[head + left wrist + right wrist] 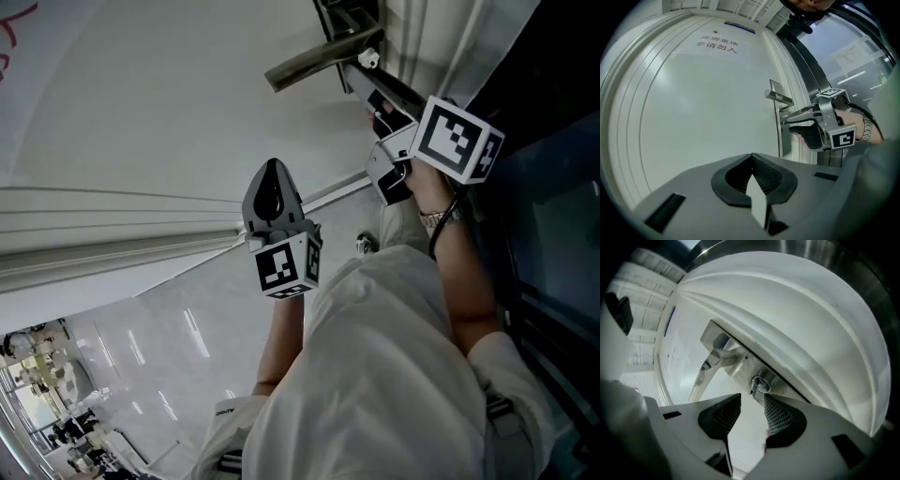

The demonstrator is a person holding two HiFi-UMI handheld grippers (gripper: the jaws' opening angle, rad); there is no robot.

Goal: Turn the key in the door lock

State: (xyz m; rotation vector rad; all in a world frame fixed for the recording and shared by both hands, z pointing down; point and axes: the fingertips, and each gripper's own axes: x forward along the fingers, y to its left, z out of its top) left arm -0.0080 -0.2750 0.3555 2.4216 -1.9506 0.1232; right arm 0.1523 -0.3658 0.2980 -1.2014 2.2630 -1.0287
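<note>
Sticking out of the brushed-metal lock plate (740,363) at the white panelled door's (703,117) edge, under the silver lever handle (708,372), the small silver key (760,385) is sitting just beyond the right gripper (752,397), whose jaws are standing apart, gripping nothing. The left gripper (752,156) is keeping its jaws pressed together, empty. A glossy pale tiled floor (187,337) is mirroring lights.

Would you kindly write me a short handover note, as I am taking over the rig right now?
Left gripper: shut, empty, held back from the door.
Right gripper: open, jaws apart, tips right at the key but not pressing on it.
Key: in the lock, below the handle.
Done: key is inserted; I cannot tell whether it has been turned.
Left: close the right gripper on the key and turn it.
</note>
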